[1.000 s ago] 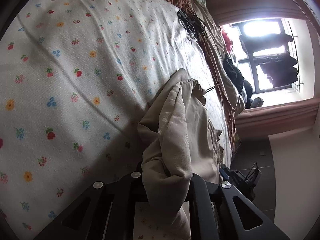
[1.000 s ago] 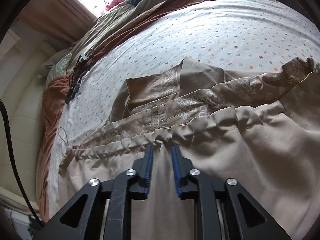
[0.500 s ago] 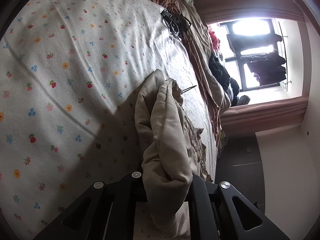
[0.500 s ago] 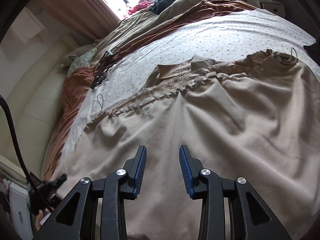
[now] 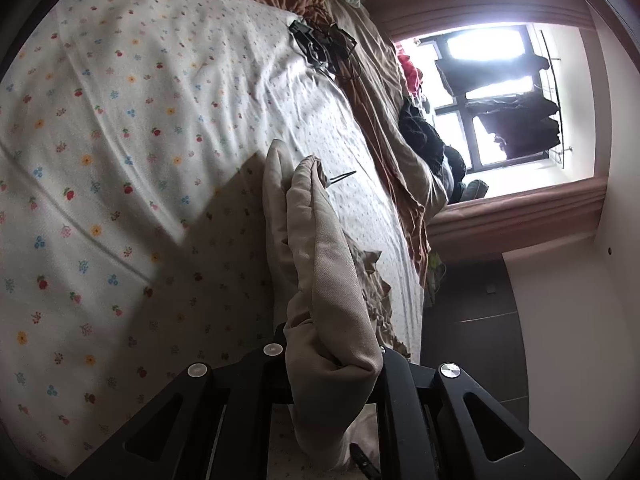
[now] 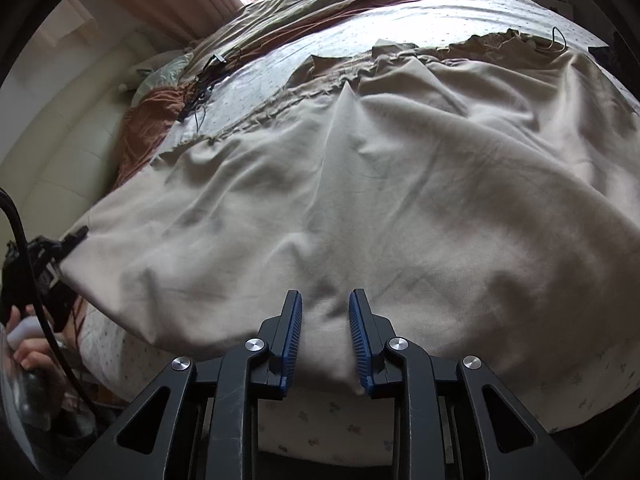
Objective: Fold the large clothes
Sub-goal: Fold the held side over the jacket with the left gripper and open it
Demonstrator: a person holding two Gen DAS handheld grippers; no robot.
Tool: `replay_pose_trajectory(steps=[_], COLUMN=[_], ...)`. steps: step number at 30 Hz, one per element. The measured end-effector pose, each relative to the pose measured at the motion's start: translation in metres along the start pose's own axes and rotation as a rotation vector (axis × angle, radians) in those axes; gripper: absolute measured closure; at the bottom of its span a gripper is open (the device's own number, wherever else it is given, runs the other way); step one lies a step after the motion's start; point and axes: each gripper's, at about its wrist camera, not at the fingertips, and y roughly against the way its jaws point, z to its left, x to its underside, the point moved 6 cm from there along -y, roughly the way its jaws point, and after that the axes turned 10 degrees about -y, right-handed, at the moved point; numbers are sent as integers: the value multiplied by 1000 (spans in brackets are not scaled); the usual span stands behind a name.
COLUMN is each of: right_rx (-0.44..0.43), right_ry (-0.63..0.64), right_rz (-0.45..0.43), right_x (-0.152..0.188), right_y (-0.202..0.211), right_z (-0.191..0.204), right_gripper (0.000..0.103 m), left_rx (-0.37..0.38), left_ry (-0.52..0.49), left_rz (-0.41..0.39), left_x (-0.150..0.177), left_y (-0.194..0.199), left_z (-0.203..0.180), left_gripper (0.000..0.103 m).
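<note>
Across the flowered bedsheet (image 5: 120, 128) lies the task's thing, a large beige garment (image 6: 360, 184), spread nearly flat with its gathered waistband (image 6: 320, 84) at twelve o'clock in the right wrist view and its plain near hem at six o'clock, by the bed's edge. Its long axis runs from nine to three o'clock, crosswise to the right gripper (image 6: 325, 336).

That gripper points down at the near hem; a small ridge of cloth rises between its blue pads (image 6: 291, 336), which stand apart and do not visibly press it. Its jaws have just been closing. The left gripper (image 5: 332, 364) is clamped on a bunched corner of the same garment, which stands up out of the jaws toward twelve o'clock in the left wrist view. In the right wrist view the left hand (image 6: 28, 344) shows at eight o'clock, beside the garment's corner.

The coming move, judged from this, turns on the hem lying directly ahead of the right jaws: once pinched, both near corners could be carried toward the waistband at twelve o'clock, a fold across the short axis. The right gripper is the nearer to the free hem.

Against the earlier frames, the right gripper was at the waistband and now sits at the opposite hem, with narrower jaws. The left gripper's bunch stands higher off the sheet.
</note>
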Motion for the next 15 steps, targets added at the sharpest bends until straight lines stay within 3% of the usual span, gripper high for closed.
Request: replay_pose_trajectory(steps=[7,11,15], right_rx=[-49,-99,-163], right_ry=[-53,-73,-86], right_rz=[11,47,25], right_x=[-2,-5,-3], right_y=[-11,-1,23], right_z=[-23,-26,-32], right_gripper=[91,91,83], left_rx=[59,98,137], left_ry=[-59,-104,-153], left_rz=[6,10,17], left_x=[-5,-7,-6], left_y=[-5,-9,-13], left_z=[-50,-90,-134], left_gripper=[93,93,93])
